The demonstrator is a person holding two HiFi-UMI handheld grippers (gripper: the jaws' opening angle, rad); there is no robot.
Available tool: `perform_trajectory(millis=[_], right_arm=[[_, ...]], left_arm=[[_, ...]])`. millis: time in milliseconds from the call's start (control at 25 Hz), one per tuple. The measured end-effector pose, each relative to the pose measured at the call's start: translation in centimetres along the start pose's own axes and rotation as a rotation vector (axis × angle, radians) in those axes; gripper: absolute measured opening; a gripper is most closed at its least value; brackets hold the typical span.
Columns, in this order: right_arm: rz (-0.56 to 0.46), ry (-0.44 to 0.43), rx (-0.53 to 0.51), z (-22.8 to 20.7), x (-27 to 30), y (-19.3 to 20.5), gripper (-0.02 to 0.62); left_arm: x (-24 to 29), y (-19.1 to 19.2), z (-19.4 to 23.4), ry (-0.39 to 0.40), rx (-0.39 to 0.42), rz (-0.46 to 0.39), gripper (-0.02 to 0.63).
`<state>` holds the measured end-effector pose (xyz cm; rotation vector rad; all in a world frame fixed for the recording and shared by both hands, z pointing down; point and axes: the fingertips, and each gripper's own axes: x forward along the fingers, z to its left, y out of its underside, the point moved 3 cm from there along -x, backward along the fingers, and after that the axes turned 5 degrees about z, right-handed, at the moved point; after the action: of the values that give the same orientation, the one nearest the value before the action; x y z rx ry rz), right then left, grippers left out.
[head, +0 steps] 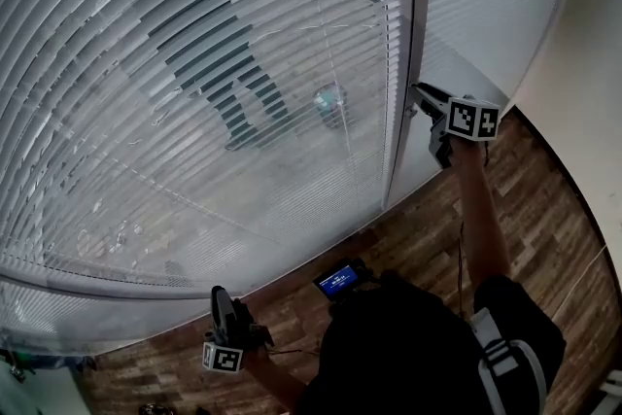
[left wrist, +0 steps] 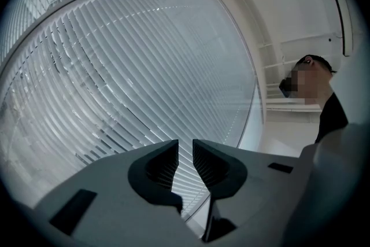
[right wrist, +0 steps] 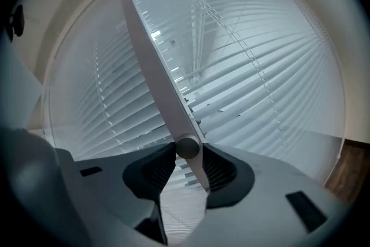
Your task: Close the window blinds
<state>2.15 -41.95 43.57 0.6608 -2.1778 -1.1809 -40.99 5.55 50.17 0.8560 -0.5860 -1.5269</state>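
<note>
Brown wood-pattern flooring (head: 544, 199) runs under a tall window covered by white horizontal-slat blinds (head: 194, 63). From the head view I judge the job barely started. The slats of the wide left panel sit tilted apart, so dark shapes and grey ground outside show through the gaps. The narrower panel on the right looks denser, though I cannot tell whether it is fully turned.

My right gripper (right wrist: 187, 150) is raised to the frame between the two panels. Its jaws are pinched on the slim pale-grey tilt wand (right wrist: 156, 61), just at the wand's rounded lower end, and the rod slants up and away across the slats.

My left gripper (left wrist: 184, 150) hangs low near the floor, well apart from the blinds. Its jaws are parted by a narrow gap with nothing between them.

What remains, as I read it, is twisting that wand until the slats lie flat against each other.
</note>
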Motion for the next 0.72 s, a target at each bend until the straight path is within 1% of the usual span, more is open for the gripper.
perform_trajectory(millis=[160, 320, 440, 560, 720], right_arm=[[-0.025, -0.001, -0.003, -1.0, -1.0, 1.0, 0.137], [-0.069, -0.019, 0.042, -2.1, -2.7, 2.7, 0.137], [-0.085, -0.016, 0.078, -3.4, -4.1, 4.4, 0.137], [-0.073, -0.049, 0.099, -3.7, -4.7, 5.6, 0.137], [-0.008, -0.119, 0.08, -2.3, -5.1, 7.2, 0.137]], left_arm=[[-0.1, 0.1, -1.1, -0.023, 0.013, 0.006, 0.084], [0.1, 0.4, -1.7, -0.044, 0.017, 0.012, 0.084], [1.6, 0.5, -2.0, -0.032, 0.023, 0.042, 0.084], [2.7, 0.0, -3.0, -0.031, 0.034, 0.061, 0.084], [1.8, 0.3, -5.4, -0.071, 0.038, 0.078, 0.084]])
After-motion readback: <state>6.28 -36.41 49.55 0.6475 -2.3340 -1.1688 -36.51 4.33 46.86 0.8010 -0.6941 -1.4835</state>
